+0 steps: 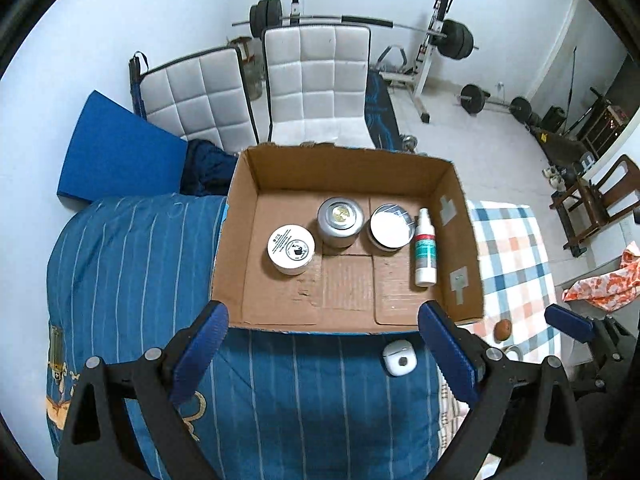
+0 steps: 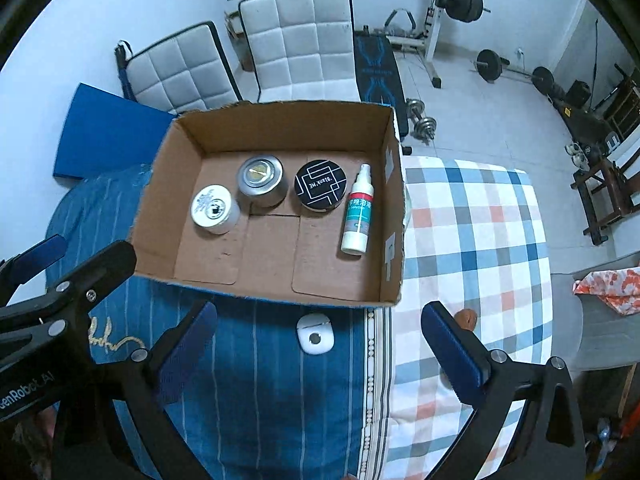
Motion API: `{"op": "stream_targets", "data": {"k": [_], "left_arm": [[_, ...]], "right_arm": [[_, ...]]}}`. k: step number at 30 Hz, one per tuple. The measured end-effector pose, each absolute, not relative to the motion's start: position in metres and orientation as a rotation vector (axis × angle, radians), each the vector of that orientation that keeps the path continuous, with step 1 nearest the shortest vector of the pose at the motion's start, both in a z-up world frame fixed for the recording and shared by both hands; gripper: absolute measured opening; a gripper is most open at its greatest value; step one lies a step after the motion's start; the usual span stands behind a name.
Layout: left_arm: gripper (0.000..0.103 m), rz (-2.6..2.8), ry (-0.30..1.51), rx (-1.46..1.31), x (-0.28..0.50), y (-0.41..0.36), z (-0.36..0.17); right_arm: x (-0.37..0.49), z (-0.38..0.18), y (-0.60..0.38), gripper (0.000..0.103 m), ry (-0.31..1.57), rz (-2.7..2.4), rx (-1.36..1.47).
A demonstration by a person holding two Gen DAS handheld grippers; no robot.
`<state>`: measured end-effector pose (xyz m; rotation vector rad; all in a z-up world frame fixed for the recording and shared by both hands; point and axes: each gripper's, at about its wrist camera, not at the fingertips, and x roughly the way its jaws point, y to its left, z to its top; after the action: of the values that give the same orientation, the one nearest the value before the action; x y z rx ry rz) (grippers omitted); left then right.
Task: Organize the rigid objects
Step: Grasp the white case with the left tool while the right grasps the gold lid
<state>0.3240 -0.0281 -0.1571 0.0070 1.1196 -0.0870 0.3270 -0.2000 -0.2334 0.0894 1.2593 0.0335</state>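
Right wrist view: cardboard box holds three round tins and a spray bottle.
Both grippers stand wide open, empty; white case lies on the bed between right fingers.

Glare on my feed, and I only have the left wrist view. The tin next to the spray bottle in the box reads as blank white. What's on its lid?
Observer: From the right wrist view, that tin has a black lid with white line art and "Blank ME" printed on it.
Operator: Right gripper state? I only see one finger.
Observer: The right gripper is open, with nothing between its fingers.
Operator: Can you read the bottle label?
Observer: The spray bottle has a red band below the nozzle, and the label includes the word "solution".
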Motion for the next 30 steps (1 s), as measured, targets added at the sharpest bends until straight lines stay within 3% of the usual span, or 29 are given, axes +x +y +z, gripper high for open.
{"op": "stream_targets", "data": {"k": [9, 18, 25, 30], "left_arm": [[0.097, -0.11, 1.132, 0.011, 0.298, -0.058, -0.157], [0.097, -0.121, 1.426, -0.03, 0.303, -0.103, -0.281], [0.097, -0.096, 1.531, 0.009, 0.315, -0.131, -0.354], [0.083, -0.092, 1.569, 0.043, 0.323, -0.146, -0.384]], "right_arm": [[0.293, -0.227, -0.246, 0.103, 1.243, -0.003, 0.172], [0.266, -0.344, -0.367, 0.103, 1.464, -0.268, 0.302], [0.254, -0.425, -0.42, 0.103, 1.594, -0.348, 0.407], [0.254, -0.455, -0.432, 0.103, 1.631, -0.359, 0.466]]}}
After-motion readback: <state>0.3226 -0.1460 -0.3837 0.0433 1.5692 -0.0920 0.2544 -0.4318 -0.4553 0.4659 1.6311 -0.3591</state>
